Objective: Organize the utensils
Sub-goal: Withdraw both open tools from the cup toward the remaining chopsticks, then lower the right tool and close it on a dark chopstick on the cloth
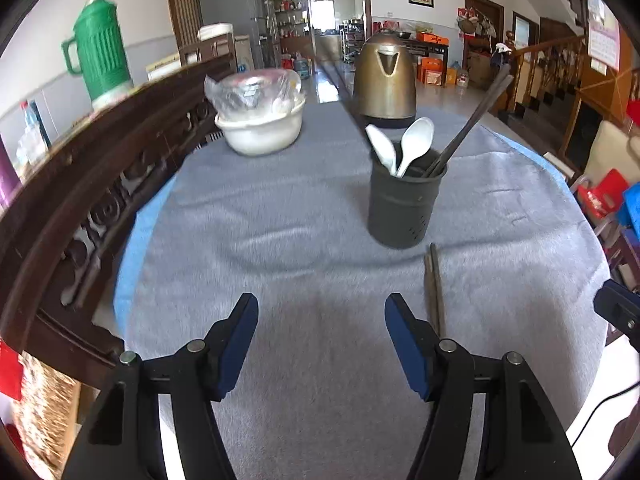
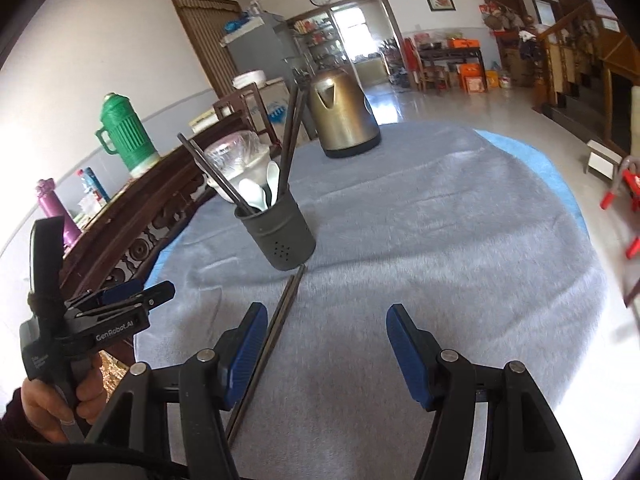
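Your left gripper (image 1: 321,312) hangs over the grey cloth (image 1: 304,240) with its blue pads spread wide and nothing between them. Your right gripper (image 2: 323,322) is just as wide open and just as empty.

The loose pair of chopsticks (image 1: 435,288) lies flat on the cloth just outside your left gripper's right-hand finger, running away from you toward the holder. Seen from your right wrist, the same pair sits just beside the left-hand finger (image 2: 244,344), outside the gap, and its near end passes behind that finger so you cannot see where it stops. In the left wrist view the near end is likewise cut off by the gripper body. The far tips end just short of the dark utensil holder (image 1: 404,208), close to its base; whether they touch it is hard to tell.

The chopsticks are dark, slim and straight, lying side by side almost touching.

The holder stands upright beyond them, a dark perforated cup holding two white spoons (image 1: 416,140) and more dark chopsticks (image 1: 472,120) leaning out.

Farther back stand a white bowl (image 1: 260,128) covered in clear plastic and a brass-coloured kettle (image 1: 386,76).

Your hand (image 2: 44,404) on the left gripper's handle shows at the edge of the right wrist view.
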`<state>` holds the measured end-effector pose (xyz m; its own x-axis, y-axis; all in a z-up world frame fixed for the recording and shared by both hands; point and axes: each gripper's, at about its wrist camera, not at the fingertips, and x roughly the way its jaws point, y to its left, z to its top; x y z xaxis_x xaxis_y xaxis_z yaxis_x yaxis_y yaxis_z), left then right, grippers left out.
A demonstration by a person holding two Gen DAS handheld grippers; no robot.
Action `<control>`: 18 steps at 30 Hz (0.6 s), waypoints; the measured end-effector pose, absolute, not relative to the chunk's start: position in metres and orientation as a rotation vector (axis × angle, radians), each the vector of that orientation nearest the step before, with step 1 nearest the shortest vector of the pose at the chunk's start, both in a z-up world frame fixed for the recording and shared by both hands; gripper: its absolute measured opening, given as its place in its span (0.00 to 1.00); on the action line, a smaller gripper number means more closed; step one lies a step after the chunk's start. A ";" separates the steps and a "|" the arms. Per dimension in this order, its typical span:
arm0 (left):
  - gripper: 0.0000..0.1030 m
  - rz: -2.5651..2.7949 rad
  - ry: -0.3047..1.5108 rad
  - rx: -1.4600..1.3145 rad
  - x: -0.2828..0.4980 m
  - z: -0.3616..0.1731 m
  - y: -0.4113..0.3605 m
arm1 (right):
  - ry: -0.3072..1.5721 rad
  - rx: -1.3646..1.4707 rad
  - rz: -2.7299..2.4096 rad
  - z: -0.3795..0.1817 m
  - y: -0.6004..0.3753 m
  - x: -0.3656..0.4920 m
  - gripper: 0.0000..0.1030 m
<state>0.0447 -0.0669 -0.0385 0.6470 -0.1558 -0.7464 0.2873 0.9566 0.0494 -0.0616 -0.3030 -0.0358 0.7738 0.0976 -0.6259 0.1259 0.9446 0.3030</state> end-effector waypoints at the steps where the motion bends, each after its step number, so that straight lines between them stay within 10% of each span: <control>1: 0.65 -0.259 0.839 0.159 0.043 -0.042 -0.060 | 0.702 0.336 -0.020 -0.036 -0.298 -0.059 0.64; 8: 0.65 -0.271 0.917 0.077 0.021 -0.077 0.003 | 0.793 0.327 -0.039 -0.045 -0.264 -0.029 0.62; 11: 0.65 -0.270 0.923 0.042 0.014 -0.082 0.025 | 0.835 0.324 -0.058 -0.052 -0.254 -0.013 0.40; 18: 0.65 -0.263 0.882 0.000 0.009 -0.076 0.052 | 0.947 0.354 -0.104 -0.078 -0.250 0.039 0.32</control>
<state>0.0087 0.0517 -0.0761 0.6056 -0.2275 -0.7625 0.2274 0.9678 -0.1081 0.0393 -0.2504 -0.0776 0.5839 0.0665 -0.8091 0.2405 0.9377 0.2507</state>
